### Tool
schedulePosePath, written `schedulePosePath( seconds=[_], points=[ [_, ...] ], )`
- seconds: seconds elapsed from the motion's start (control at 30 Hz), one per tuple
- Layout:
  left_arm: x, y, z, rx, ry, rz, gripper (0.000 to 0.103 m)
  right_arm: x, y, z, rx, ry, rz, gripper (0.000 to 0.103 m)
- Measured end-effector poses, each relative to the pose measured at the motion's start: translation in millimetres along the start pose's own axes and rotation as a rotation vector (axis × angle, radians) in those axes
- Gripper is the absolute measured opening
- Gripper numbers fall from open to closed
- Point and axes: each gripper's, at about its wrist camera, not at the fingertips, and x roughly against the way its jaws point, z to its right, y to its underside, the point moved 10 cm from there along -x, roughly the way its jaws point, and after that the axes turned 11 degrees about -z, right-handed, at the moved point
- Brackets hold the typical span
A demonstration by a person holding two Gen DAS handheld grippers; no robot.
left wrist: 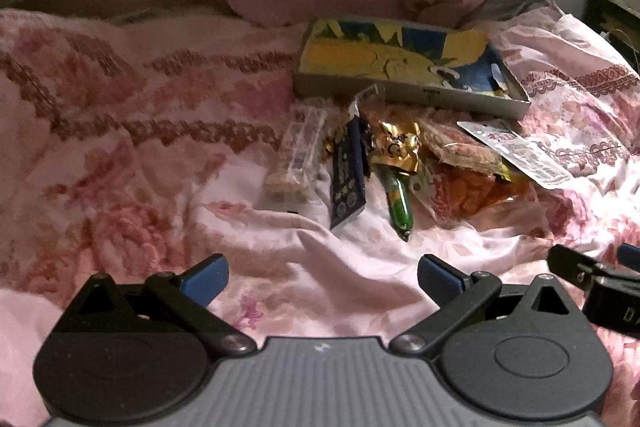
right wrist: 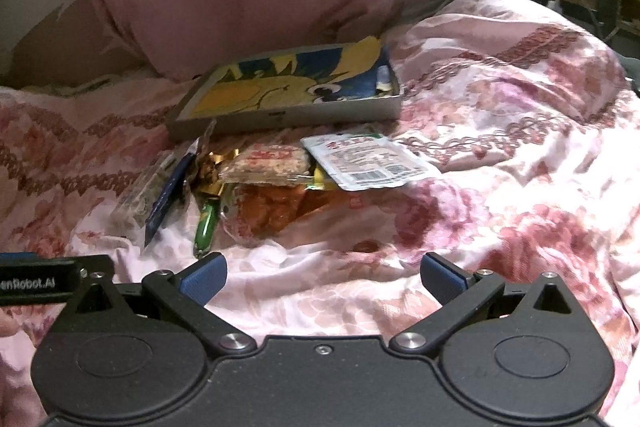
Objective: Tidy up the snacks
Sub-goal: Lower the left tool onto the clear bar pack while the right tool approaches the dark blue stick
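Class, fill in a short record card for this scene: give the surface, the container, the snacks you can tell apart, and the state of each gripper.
surface: floral bedspread
container: shallow cartoon-print box, open, nearly empty
snacks: pile beside the box, nearer the grippers; dark blue packet, green tube, orange packet, white sachet on top
left gripper: open, empty, short of the pile
right gripper: open, empty

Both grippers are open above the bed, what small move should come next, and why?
Probably ease the right gripper forward to the white flat sachet: it lies topmost on the snack pile, nearest that side, and the shallow cartoon-printed box behind looks empty.
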Motion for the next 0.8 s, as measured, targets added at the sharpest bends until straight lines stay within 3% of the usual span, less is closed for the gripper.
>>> schedulePosePath(
  seconds=[0.3,0.5,0.8],
  points=[
    [-20,-34,0,0.002,0.064,-0.033,0.103,-18,-26,-18,0.124,-0.106,-0.047,0.103],
    [-31,-65,10,-0.089,0.055,-0.027,0.103,-27,-45,-20,0.283,-0.082,-0.017,0.102],
    [-48,-100,10,-0.151,0.029,0.001,0.103,-52,-65,-24,0.406,-0.007,0.078,0.103]
  ],
)
